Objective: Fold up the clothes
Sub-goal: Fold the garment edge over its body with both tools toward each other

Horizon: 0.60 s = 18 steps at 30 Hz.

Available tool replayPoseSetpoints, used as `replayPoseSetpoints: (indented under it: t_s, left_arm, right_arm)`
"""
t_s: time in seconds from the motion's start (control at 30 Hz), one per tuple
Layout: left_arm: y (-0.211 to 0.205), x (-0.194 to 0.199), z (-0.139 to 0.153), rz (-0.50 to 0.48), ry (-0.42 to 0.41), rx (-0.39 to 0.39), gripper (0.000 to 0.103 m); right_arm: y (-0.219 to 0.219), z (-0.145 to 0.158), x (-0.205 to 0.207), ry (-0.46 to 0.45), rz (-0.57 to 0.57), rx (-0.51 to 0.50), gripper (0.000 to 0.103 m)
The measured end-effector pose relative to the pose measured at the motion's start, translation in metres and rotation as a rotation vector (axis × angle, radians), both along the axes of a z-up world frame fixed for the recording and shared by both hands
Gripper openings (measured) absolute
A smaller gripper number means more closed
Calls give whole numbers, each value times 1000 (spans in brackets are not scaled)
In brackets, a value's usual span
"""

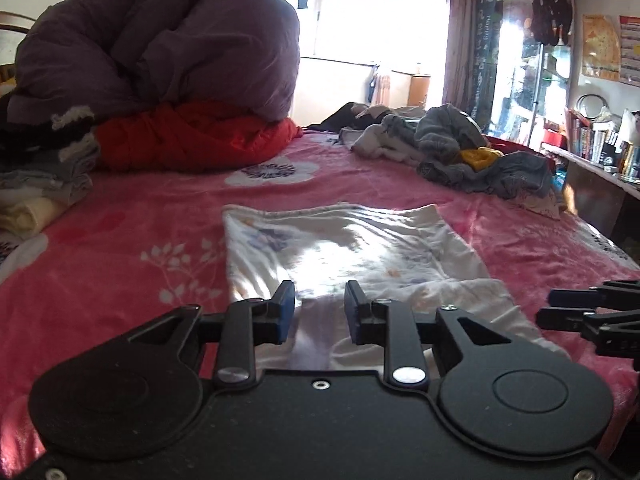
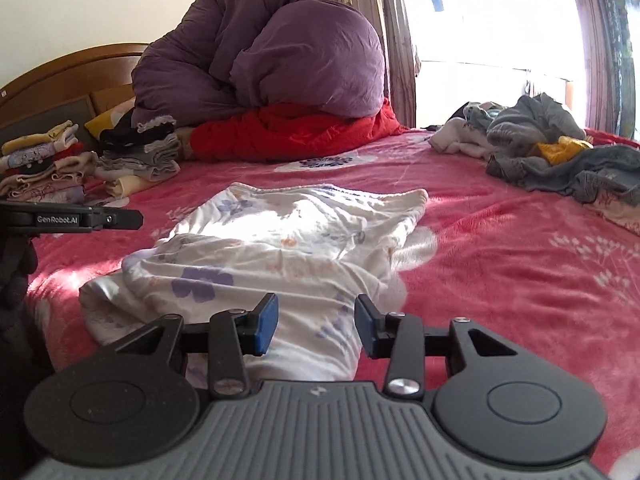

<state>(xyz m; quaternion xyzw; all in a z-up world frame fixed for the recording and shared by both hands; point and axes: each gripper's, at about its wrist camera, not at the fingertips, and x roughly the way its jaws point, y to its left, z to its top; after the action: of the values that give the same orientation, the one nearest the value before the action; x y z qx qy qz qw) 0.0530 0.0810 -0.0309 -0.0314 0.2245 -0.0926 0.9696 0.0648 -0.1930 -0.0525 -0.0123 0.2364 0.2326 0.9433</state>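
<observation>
A bed covered by a pink floral blanket (image 1: 132, 240) fills both wrist views, with a bright window (image 1: 360, 12) and curtains behind it. At the head of the bed a large purple duvet (image 2: 280, 64) is bundled up high and rests on a red quilt (image 2: 296, 132) beneath it. To the right, toward the far edge of the bed, lies a loose heap of unfolded clothes (image 2: 560, 152) in grey, blue and white, with a yellow piece showing in the middle. On the left near the wooden headboard (image 2: 60, 72) stand two short stacks of folded clothes (image 2: 80, 164). In the middle of the blanket, straight ahead of both grippers, lies the white floral garment (image 2: 288, 232), spread fairly flat with soft wrinkles, its near end folded over into a thicker layer and sunlight falling across it. The left gripper (image 1: 319, 310) hovers over the near edge of this garment; its two blue-padded fingers stand a small gap apart, with cloth visible below the gap but nothing pinched between them. The right gripper (image 2: 317, 326) sits just beside it over the same near end, its fingers set wider apart, again with the fabric lying beneath and not clamped. Each gripper shows at the edge of the other's view, side by side and close together. In the left wrist view a shelf of books (image 1: 592, 140) runs along the right-hand wall.
</observation>
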Motion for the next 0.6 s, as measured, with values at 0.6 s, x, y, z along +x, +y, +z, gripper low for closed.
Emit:
replayPoseSetpoints:
  t_s: [0.6]
  left_arm:
    - [-37,52,-51,-119,187,86,44]
  right_arm:
    - [44,-28,49,110,75,-122,43]
